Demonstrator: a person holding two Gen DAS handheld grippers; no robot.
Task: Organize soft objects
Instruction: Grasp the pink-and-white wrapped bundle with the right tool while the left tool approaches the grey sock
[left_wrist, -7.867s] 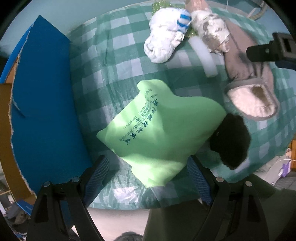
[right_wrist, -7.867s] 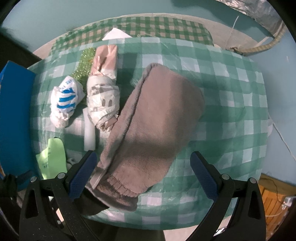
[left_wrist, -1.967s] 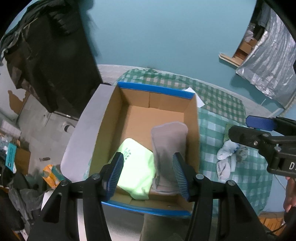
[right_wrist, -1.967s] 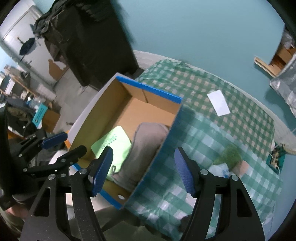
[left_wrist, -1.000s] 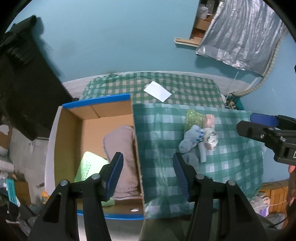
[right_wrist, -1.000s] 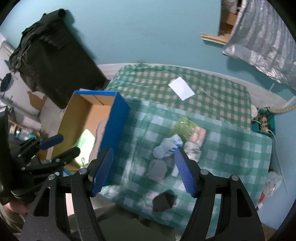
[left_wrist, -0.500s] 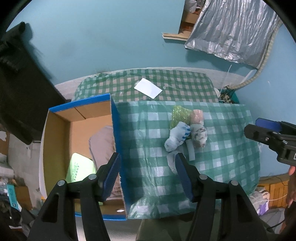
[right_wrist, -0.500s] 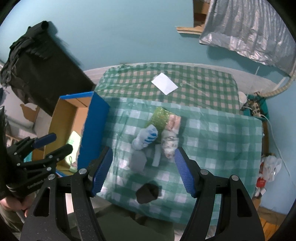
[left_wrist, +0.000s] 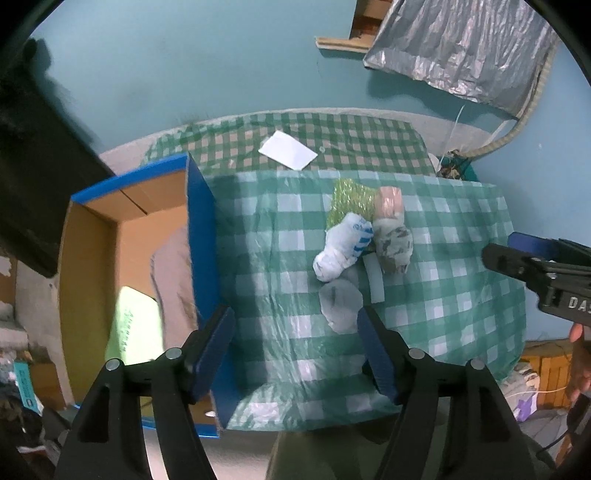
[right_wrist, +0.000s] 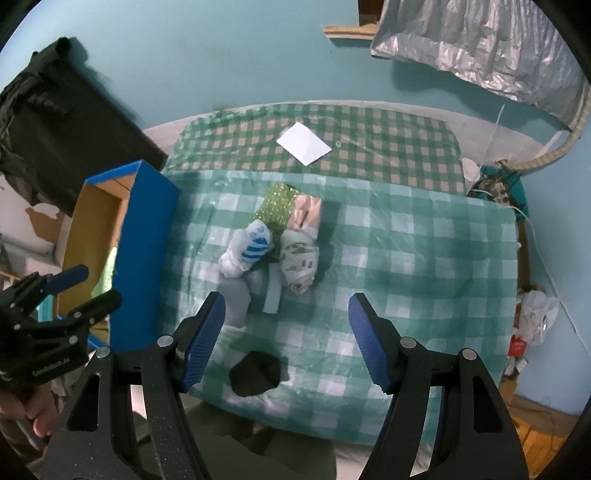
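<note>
Soft items lie clustered on the green checked tablecloth (left_wrist: 443, 302): a white sock with blue stripes (left_wrist: 341, 249) (right_wrist: 245, 253), a patterned white sock bundle (left_wrist: 393, 242) (right_wrist: 299, 262), a grey sock (left_wrist: 341, 302) (right_wrist: 236, 295), a glittery green piece (left_wrist: 349, 201) and a black sock (right_wrist: 256, 376). A blue-edged cardboard box (left_wrist: 129, 206) (right_wrist: 147, 236) at the left holds a grey towel (left_wrist: 173, 273) and a light green bag (left_wrist: 135, 325). My left gripper (left_wrist: 297, 349) hovers high above the table edge, jaws opening, nothing between them. My right gripper (right_wrist: 286, 338) is open and empty above the socks.
A white paper (left_wrist: 288, 151) (right_wrist: 304, 144) lies on the far checked cloth. A white strip (left_wrist: 375, 280) lies beside the socks. Silver foil sheeting (left_wrist: 465, 51) leans on the teal wall. Clutter and a white plastic bag (right_wrist: 535, 310) sit on the floor at the right.
Both grippers have swung from over the box toward the table and come lower. The sock cluster has grown larger in both views. The left jaws stand wider apart.
</note>
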